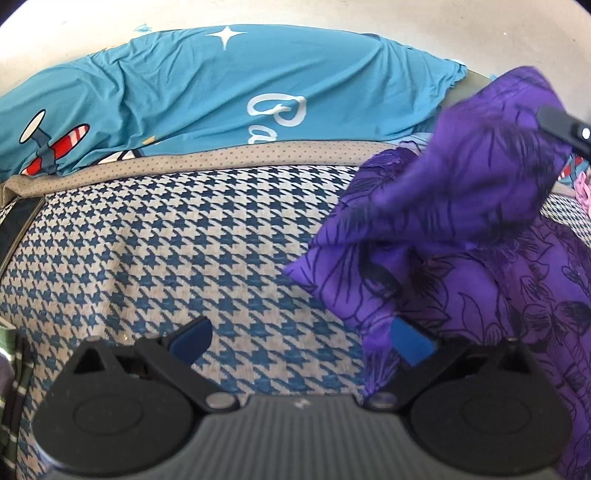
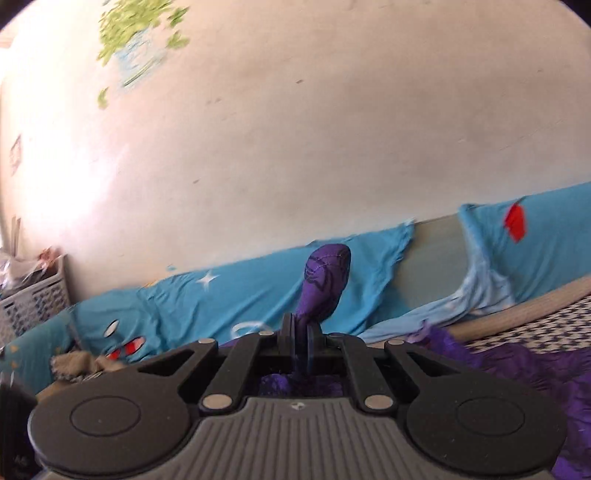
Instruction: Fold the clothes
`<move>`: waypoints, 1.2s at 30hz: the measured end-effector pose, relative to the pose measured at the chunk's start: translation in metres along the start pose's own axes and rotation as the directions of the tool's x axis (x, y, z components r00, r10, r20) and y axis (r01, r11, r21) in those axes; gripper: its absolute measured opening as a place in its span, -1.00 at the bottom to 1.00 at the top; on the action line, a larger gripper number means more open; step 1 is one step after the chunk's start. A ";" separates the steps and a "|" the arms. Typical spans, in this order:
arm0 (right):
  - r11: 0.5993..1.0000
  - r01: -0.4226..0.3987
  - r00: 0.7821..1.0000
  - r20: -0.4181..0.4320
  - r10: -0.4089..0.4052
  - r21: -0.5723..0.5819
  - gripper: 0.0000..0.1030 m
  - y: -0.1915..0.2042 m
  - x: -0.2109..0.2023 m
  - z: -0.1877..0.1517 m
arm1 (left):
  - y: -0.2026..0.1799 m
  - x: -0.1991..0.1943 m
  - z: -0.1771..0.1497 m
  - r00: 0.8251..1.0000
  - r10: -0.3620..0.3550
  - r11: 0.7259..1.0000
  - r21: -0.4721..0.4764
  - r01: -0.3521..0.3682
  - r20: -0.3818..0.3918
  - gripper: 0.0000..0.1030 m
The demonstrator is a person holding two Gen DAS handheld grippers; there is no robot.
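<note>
Purple garment (image 1: 461, 229) corner pinched in closed right tool (image 2: 300, 338); left tool (image 1: 301, 341) spread wide, empty, over houndstooth cover (image 1: 166, 251).

Bright daylight, left-wall glare, fisheye warp, motion blur.

I'm working in a home bedroom. A bed (image 1: 155, 258) with a houndstooth cover sits against a scuffed plaster wall (image 2: 295, 147), lined with pillows in a teal cartoon-plane print (image 1: 207, 92). A plastic laundry basket (image 2: 35, 302) sits in the corner, and a leafy green decal (image 2: 136, 33) is stuck high up.
</note>
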State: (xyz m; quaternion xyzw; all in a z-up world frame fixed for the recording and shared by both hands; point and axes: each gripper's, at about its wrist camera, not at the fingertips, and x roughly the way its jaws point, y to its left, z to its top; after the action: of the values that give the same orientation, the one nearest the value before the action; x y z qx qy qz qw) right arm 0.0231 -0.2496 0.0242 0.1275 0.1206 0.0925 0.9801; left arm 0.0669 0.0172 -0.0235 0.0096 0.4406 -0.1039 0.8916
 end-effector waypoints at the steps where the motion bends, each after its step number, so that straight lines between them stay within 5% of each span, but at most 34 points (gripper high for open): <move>1: 0.999 0.049 0.999 0.017 -0.050 0.019 -0.86 -0.008 -0.004 0.004 | -0.004 0.002 -0.002 1.000 -0.004 1.000 0.014 0.004 -0.003 1.00; 6: 0.970 0.230 0.971 0.049 -0.234 0.073 -0.86 -0.044 -0.017 0.011 | -0.023 0.015 -0.012 1.000 -0.008 0.998 0.063 0.009 -0.016 1.00; 9: 0.936 0.324 0.945 -0.003 -0.327 0.134 -0.86 -0.064 -0.017 0.009 | -0.033 0.023 -0.017 0.999 -0.020 0.996 0.081 0.023 -0.032 1.00; 11: 0.909 0.368 0.929 -0.040 -0.367 0.194 -0.86 -0.081 -0.018 0.006 | -0.040 0.028 -0.020 0.999 -0.021 0.994 0.103 0.025 -0.037 1.00; 16: 0.863 0.447 0.885 0.022 -0.465 0.236 -0.86 -0.102 -0.037 0.014 | -0.055 0.038 -0.028 0.999 0.000 0.987 0.158 0.005 -0.034 1.00; 20: 0.879 0.433 0.895 0.015 -0.445 0.201 -0.85 -0.101 -0.036 0.017 | -0.060 0.044 -0.031 0.995 0.096 0.978 0.188 -0.092 -0.014 1.00; 25: 0.938 0.318 0.947 -0.093 -0.307 0.139 -0.81 -0.091 -0.013 0.004 | -0.043 0.051 -0.028 0.982 0.188 0.974 0.133 -0.183 -0.025 1.00; 30: 0.982 0.180 0.961 -0.224 -0.163 0.056 0.03 -0.076 0.016 -0.018 | -0.032 0.051 -0.028 0.976 0.213 0.973 0.094 -0.208 -0.038 1.00; 36: 0.979 0.105 0.934 -0.320 -0.158 -0.177 0.41 -0.058 0.051 -0.047 | -0.019 0.053 -0.027 0.979 0.193 0.981 0.040 -0.191 -0.061 1.00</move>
State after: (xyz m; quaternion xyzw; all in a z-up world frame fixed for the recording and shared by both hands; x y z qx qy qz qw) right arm 0.0679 -0.2833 -0.0466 0.0244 0.2846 0.0561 0.9567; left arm 0.0734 -0.0076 -0.0802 0.0703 0.4646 -0.0245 0.8824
